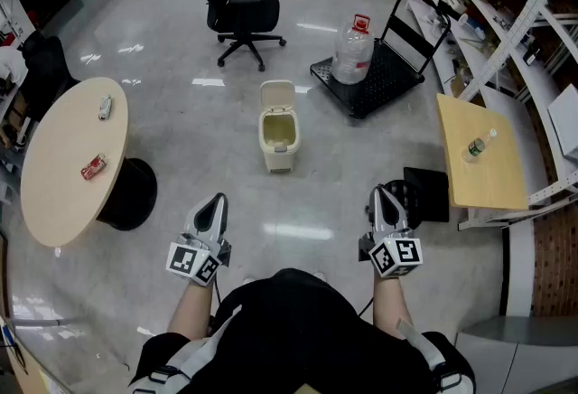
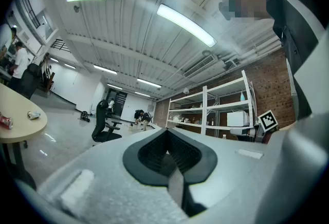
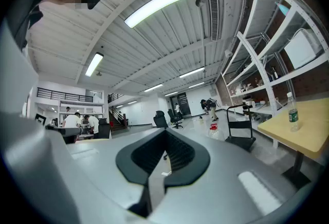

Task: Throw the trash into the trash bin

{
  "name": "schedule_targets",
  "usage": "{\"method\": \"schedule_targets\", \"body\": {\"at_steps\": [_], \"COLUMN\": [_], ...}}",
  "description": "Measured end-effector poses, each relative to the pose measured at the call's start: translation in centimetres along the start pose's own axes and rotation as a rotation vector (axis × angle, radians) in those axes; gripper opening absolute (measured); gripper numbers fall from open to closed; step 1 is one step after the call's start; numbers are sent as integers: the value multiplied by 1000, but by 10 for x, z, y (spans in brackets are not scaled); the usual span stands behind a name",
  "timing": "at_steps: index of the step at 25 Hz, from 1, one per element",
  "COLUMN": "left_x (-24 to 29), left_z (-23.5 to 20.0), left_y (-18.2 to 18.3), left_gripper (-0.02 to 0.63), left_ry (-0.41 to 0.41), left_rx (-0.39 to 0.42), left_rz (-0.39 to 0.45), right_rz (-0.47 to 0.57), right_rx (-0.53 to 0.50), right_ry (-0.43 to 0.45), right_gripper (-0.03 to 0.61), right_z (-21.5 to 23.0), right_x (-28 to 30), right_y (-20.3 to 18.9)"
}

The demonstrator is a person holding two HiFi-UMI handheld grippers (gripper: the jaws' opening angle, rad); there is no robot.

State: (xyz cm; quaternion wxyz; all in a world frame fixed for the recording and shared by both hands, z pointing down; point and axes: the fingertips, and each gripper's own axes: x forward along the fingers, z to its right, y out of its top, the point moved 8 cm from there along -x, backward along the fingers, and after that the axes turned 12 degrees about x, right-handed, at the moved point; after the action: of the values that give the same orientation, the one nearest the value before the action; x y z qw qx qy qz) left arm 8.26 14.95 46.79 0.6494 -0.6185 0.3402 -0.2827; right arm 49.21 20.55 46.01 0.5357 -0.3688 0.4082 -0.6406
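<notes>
In the head view, the cream trash bin (image 1: 278,132) stands lid-up on the floor ahead of the left gripper (image 1: 209,213) and right gripper (image 1: 384,202). It is well apart from the crushed red can (image 1: 93,167) and silver can (image 1: 106,107) on the round table (image 1: 54,193) and from the plastic bottle (image 1: 480,145) on the square table (image 1: 492,180). The left gripper view shows its jaws pressed together with nothing between them, and the right gripper view likewise shows its jaws closed and empty.
</notes>
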Motion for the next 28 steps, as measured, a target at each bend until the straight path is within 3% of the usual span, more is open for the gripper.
{"method": "schedule_targets", "body": {"at_steps": [12, 21, 28], "left_x": [-12, -26, -50], "left_z": [0, -12, -45], "left_y": [3, 4, 14], "left_gripper": [0, 0, 0], "left_ry": [21, 78, 139], "left_rx": [-24, -20, 6], "left_rz": [9, 19, 38], "right_rz": [2, -72, -63], "right_rx": [12, 28, 30], "right_ry": [5, 118, 167], "right_gripper": [3, 5, 5], "right_z": [5, -12, -49], "right_x": [-3, 14, 46], "right_y": [-12, -23, -24]}}
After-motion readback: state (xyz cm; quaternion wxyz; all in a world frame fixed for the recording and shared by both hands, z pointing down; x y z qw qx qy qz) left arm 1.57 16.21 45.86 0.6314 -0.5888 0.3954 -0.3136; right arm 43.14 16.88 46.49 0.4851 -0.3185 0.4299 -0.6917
